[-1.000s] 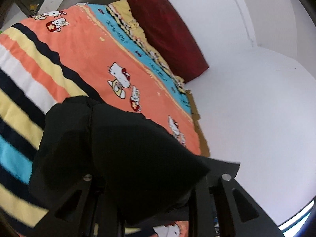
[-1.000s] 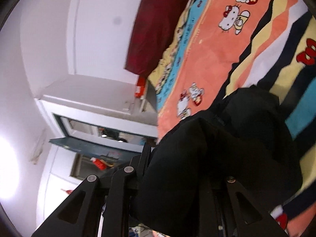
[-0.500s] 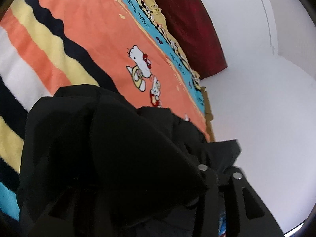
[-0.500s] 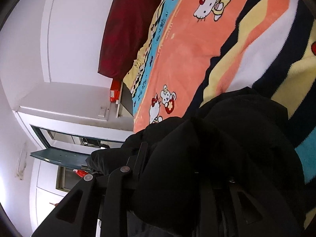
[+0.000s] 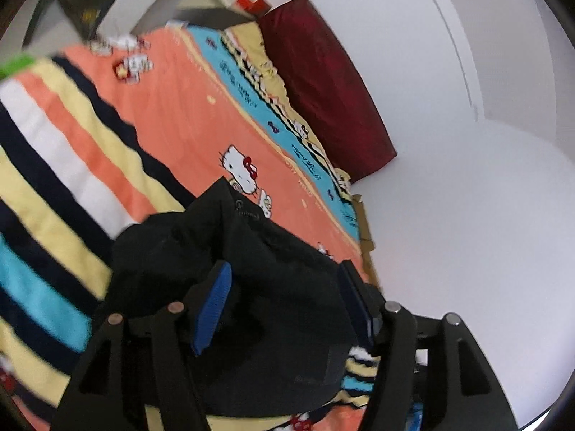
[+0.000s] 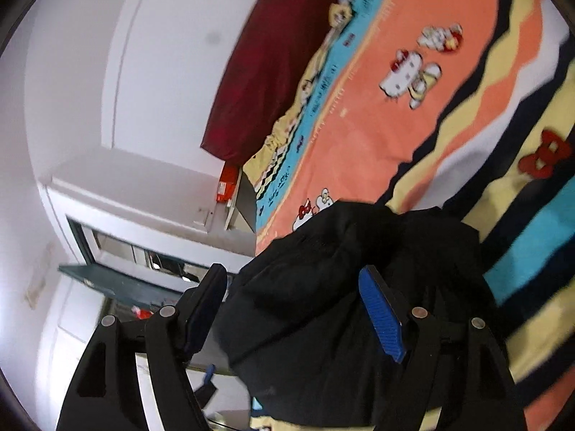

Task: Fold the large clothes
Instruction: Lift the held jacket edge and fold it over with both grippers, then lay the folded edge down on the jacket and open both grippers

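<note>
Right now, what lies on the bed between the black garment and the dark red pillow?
In the left wrist view, only the cartoon-print blanket lies between the black garment and the dark red pillow: its orange field, then a blue band and yellow edge.

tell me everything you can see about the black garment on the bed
The black garment is dark, matte fabric, bunched into a rumpled heap. A small button and short stitched seam show near its top edge. It lies on the striped cartoon-cat blanket, between the open fingers of the left gripper and right gripper; neither clamps it.
</note>
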`<state>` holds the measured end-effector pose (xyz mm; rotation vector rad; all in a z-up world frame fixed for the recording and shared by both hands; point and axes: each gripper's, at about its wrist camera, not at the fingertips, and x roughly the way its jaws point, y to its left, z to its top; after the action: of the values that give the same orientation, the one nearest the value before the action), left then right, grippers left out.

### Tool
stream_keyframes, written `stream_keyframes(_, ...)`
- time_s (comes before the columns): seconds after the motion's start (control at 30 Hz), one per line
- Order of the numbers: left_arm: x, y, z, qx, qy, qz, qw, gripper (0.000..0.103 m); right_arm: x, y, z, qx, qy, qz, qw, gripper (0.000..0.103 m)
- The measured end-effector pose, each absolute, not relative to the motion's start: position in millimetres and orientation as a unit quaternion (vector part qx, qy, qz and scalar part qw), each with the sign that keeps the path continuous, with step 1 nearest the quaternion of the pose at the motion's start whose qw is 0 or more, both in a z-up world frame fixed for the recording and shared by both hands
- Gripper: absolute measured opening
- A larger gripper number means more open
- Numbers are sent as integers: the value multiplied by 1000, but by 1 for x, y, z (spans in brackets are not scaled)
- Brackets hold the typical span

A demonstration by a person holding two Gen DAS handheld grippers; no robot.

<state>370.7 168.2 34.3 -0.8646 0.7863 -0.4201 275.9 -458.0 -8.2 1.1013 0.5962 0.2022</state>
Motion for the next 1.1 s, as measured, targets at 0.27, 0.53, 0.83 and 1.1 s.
stream_keyframes(0.27, 277, 173, 93, -275, 338, -159, 886, 59, 208, -410, 58, 379, 298, 84, 872, 76)
stream_keyframes(0.53, 254, 140, 84, -147, 349, -128, 917, 59, 206, -340, 50, 254, 341, 82, 901, 76)
stream_keyframes(0.83, 323, 37, 25, -72, 391, -157, 904, 59, 283, -290, 9, 145, 381, 82, 910, 76)
stream_keyframes(1.1, 410, -40, -5, -6, 411, -174, 895, 60, 372, -293, -21, 108, 418, 77, 899, 76)
